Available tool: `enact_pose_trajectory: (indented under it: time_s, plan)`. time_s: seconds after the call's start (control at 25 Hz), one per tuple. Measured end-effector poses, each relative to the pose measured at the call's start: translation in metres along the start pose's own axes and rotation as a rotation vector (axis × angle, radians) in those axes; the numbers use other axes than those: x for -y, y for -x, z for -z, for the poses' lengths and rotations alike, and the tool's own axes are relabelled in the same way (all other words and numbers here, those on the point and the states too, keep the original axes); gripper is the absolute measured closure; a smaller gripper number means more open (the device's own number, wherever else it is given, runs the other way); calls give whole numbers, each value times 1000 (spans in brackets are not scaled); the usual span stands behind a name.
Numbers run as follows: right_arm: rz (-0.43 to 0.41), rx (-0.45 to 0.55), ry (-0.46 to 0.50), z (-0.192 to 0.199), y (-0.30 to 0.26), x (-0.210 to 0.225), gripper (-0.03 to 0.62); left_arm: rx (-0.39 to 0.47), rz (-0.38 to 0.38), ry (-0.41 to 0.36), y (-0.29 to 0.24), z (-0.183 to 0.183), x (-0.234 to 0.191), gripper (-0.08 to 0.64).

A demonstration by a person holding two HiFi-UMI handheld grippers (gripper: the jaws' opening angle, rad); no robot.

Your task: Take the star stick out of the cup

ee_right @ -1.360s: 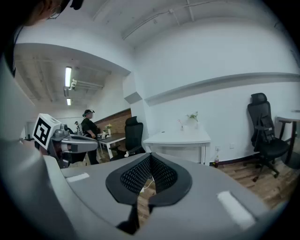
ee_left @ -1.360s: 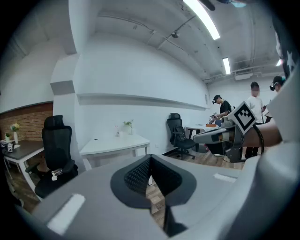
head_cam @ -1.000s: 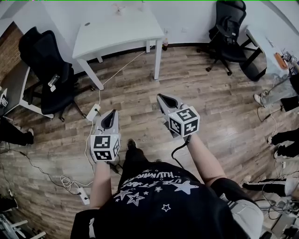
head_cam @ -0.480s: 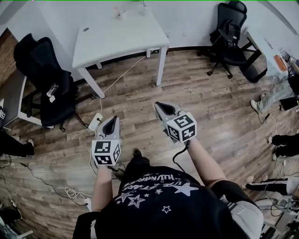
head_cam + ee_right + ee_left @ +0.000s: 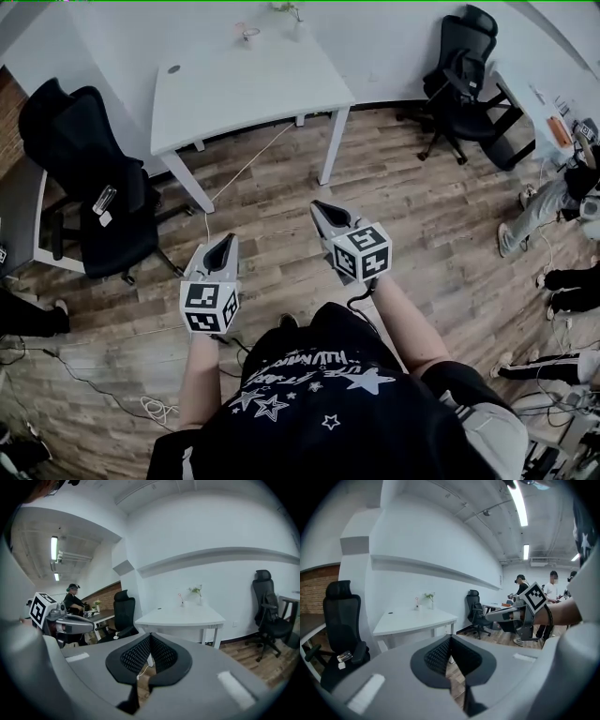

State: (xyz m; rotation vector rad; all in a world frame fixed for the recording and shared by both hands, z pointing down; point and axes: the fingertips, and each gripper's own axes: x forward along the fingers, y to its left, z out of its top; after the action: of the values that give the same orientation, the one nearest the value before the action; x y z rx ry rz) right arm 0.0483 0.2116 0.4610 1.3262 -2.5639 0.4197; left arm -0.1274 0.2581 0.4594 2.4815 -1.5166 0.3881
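At the upper middle of the head view, the star stick [image 5: 180,596] stands in its cup [image 5: 249,36] on the white counter [image 5: 244,89], well apart from the left claw [image 5: 225,241] and right claw [image 5: 320,208], both pinched together and empty, so the whole task remains.

Open-plan office. White desk [image 5: 244,89] at 12 o'clock against white wall. Black swivel chair [image 5: 89,178] at 10 o'clock, second swivel chair [image 5: 464,70] at 2 o'clock. Wood-plank floor [image 5: 422,216], loose cables [image 5: 155,408] at 7 o'clock. Fluorescent ceiling strips [image 5: 518,503]. Seated person [image 5: 74,602] at farther desk.
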Motion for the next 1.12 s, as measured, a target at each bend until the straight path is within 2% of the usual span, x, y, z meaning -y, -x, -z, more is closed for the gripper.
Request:
enact_pose_trajectory:
  time_s: [0.16,0.4,0.68,0.88,1.12]
  plan:
    - [16,-32,7,4,-13,9,575,-8,10,44,-16,1,-20,557]
    - [49,-25,-27,-1,-46,41,575,-20,22,51,-51,-3,-41,557]
    - [-3,-22,-41,-20,-117,89,575,-42,-14,56,-110,-17,-68,557]
    - [-53,-14,-24,-51,-190,126,575,-61,-50,68,-173,-35,-101,557]
    - [-98,-5,-14,-94,-258,178,575,-54,-88,62,-245,-77,-136,557]
